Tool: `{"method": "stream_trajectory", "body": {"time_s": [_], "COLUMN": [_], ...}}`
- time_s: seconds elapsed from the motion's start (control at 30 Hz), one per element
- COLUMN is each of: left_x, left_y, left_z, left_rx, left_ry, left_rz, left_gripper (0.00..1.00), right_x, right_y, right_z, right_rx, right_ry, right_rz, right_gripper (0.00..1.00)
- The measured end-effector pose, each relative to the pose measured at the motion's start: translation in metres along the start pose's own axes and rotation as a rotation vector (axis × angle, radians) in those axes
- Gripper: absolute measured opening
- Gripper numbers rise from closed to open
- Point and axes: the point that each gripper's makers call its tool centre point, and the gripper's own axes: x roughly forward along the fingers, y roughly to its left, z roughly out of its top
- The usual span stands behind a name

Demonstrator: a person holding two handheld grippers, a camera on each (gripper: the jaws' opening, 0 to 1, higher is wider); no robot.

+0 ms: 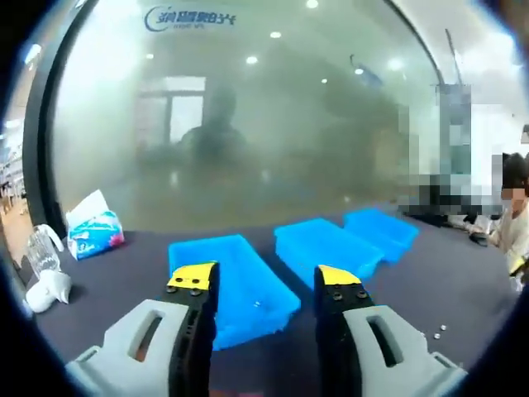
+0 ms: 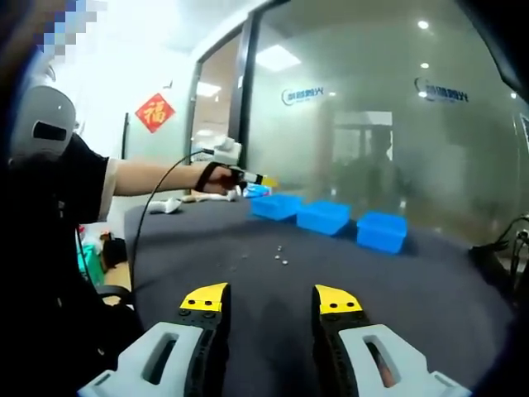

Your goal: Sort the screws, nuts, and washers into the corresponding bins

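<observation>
Left gripper (image 1: pixel 266 289) jaws apart, empty, hovering over nearest of three blue bins (image 1: pixel 234 285). Right gripper (image 2: pixel 271 304) jaws apart, empty, well back from loose hardware (image 2: pixel 281 255) on dark tabletop (image 2: pixel 413 289). Sorting looks barely begun; one small piece (image 1: pixel 257 303) in nearest bin.

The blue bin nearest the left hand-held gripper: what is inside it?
The nearest blue bin shows one small shiny piece on its floor. The left hand-held gripper covers its near edge, so that part stays unseen.
</observation>
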Motion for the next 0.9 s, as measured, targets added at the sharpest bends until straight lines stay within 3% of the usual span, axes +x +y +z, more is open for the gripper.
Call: {"method": "stream_trajectory", "body": {"time_s": [0.33, 0.5, 0.73, 0.9], "left_x": [-0.065, -0.101, -0.135, -0.154], "left_y": [-0.058, -0.087, -0.099, -0.102], "left_z": [0.004, 0.009, 0.017, 0.011], "left_rx": [-0.007, -0.050, -0.020, 0.025], "left_ry": [-0.065, -0.094, -0.141, -0.153], "left_rz": [-0.124, -0.203, -0.247, -0.252], "left_gripper": [0.46, 0.46, 0.47, 0.47], "right_x": [-0.005, -0.008, -0.010, -0.011], "right_y": [-0.005, -0.006, -0.005, -0.004], "right_z": [0.002, 0.005, 0.009, 0.011], "right_rx": [0.002, -0.004, -0.006, -0.007], "right_ry": [-0.011, -0.017, -0.030, -0.034], "right_rz": [-0.023, -0.030, -0.037, -0.038], "right_gripper": [0.36, 0.36, 0.36, 0.36]}}
